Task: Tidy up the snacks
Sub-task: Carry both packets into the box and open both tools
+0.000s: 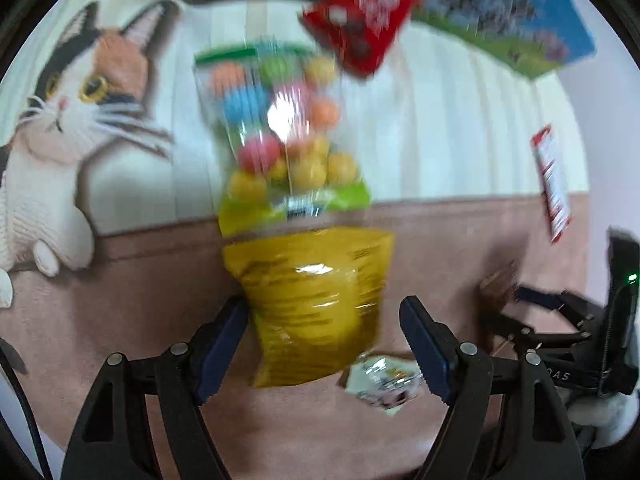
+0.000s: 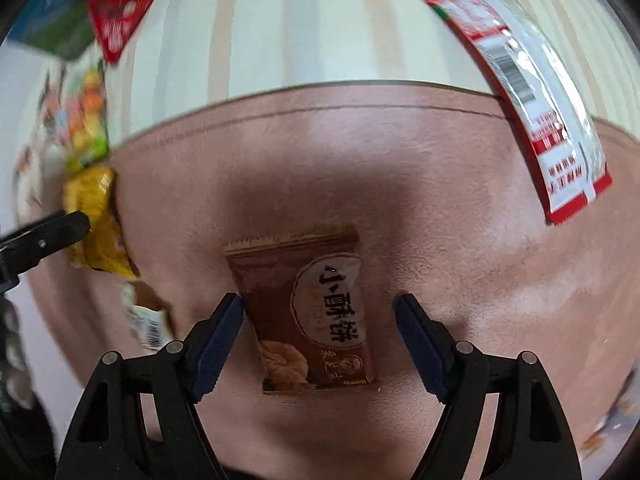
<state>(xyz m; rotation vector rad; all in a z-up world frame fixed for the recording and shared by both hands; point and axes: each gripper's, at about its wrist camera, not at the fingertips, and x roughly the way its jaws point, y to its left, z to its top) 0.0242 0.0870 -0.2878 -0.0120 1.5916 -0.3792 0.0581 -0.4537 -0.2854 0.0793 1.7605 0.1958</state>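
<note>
A printed cloth with a cat on it and a pink band along its near edge covers the surface. All places here are told from the yellow bag, which lies on that pink band.

Beyond the yellow bag, touching its far end, lies a clear bag of coloured balls, and further off a red packet overlaps a blue-green box. A red-white packet lies well to the right. Just right of the yellow bag's near end lies a small white sachet.

The left tool stands open over the yellow bag; its left pad looks to be at the bag's edge, its right pad apart.

Right of the yellow bag, a brown biscuit packet lies between the pads of the right tool, which stands open.
</note>
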